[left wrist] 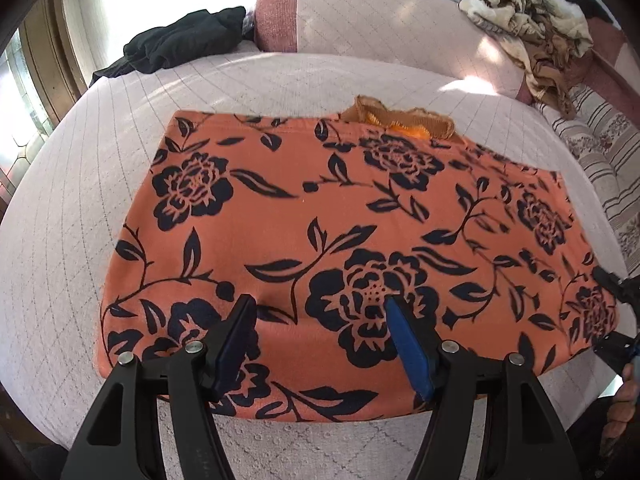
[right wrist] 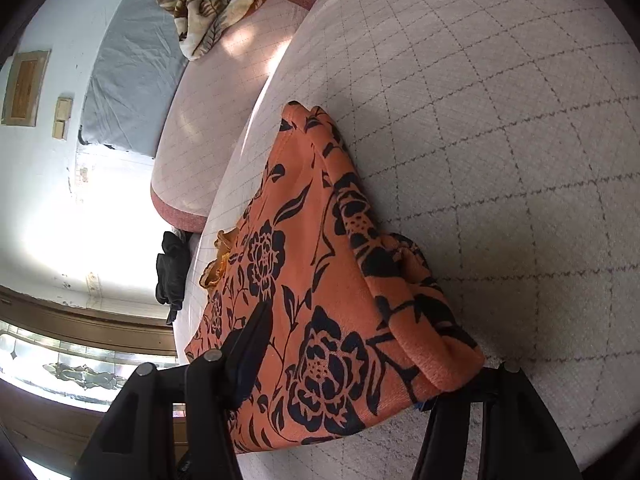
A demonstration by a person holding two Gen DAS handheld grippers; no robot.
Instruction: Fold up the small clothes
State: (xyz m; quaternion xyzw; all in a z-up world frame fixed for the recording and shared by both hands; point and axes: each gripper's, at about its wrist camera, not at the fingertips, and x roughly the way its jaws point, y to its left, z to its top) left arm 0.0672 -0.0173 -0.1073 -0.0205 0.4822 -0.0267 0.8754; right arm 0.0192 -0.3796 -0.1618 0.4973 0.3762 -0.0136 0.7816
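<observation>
From the left wrist, the orange flowered garment (left wrist: 320,240) lay flat on the quilted bed (left wrist: 80,200), its long side running across ahead of the left claw (left wrist: 320,308), whose fingers stood apart over the near edge, gripping nothing. From the right wrist, the right claw (right wrist: 344,364) straddled a bunched corner of the garment (right wrist: 320,300), which stretched away from it toward the upper left; one finger was hidden, so I cannot tell whether it pinched the cloth. No label or writing was readable.

No writing, label, brand mark or number can be read in either view. The orange cloth with black flowers (left wrist: 344,248) bears only its pattern — and the small framed panel on the pale wall (right wrist: 25,87) looks blank, though too blurred to be sure.
</observation>
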